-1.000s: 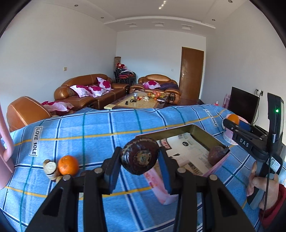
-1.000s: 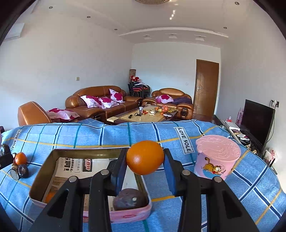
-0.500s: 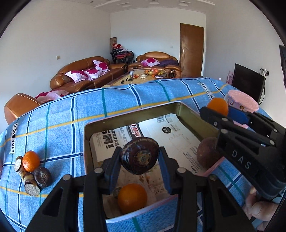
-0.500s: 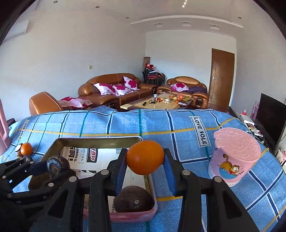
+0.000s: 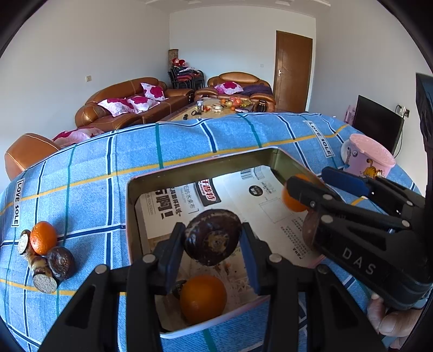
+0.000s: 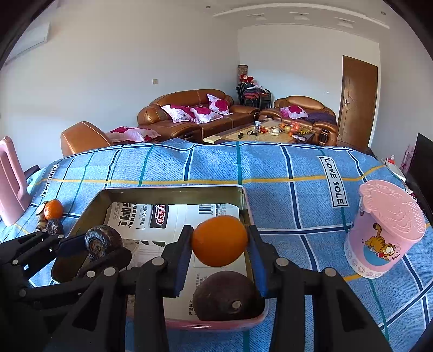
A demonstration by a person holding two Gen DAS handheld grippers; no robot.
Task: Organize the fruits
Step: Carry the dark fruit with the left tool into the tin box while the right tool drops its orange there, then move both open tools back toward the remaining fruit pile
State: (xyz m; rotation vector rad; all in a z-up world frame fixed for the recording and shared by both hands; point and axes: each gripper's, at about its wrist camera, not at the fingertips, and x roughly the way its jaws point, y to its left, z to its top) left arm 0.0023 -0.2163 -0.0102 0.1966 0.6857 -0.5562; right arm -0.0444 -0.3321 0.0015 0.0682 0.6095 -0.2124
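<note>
A blue checked cloth with yellow and teal lines lies under a pink-rimmed tray, bright orange fruit and pink cartoon-cat cup.

Bright daylight, both views sharp; ceiling spots lit; soft shadows inside tin; strong fisheye bowing, black vignette at corners; no motion blur.

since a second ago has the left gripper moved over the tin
Yes. The left gripper, shut on the dark fruit, has come forward over the tin.
</note>
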